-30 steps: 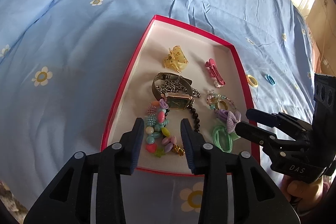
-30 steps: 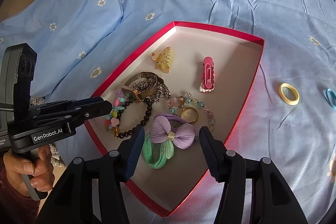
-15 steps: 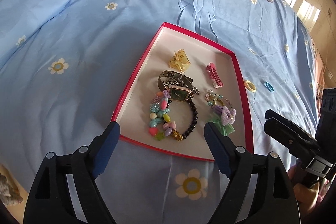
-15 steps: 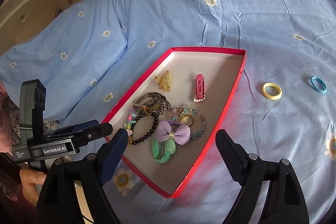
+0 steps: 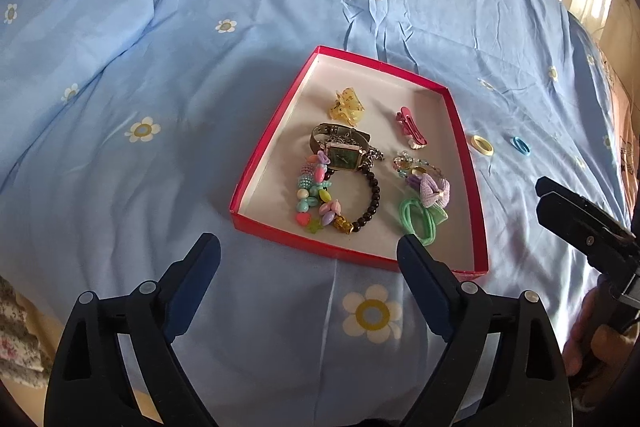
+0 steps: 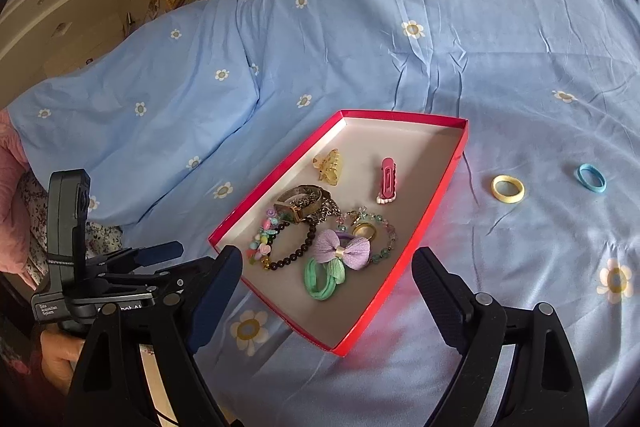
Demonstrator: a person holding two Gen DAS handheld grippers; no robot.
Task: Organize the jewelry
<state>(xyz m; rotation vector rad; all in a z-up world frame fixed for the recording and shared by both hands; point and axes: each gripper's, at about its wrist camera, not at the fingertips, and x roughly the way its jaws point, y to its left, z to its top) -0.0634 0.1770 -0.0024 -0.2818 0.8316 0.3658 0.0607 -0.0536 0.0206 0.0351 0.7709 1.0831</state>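
Red tray on bed, the collecting point: inside, one yellow claw clip, one pink clip, one watch, bracelets, one bow tie. Beside tray, right: two loose rings, yellow and blue, likely unsorted. Left tongs, right tongs: both wide, empty, short of tray.

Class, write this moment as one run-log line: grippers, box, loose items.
left gripper: open, empty | right gripper: open, empty | red box: jewelry inside | yellow ring, blue ring: on bedsheet, outside box
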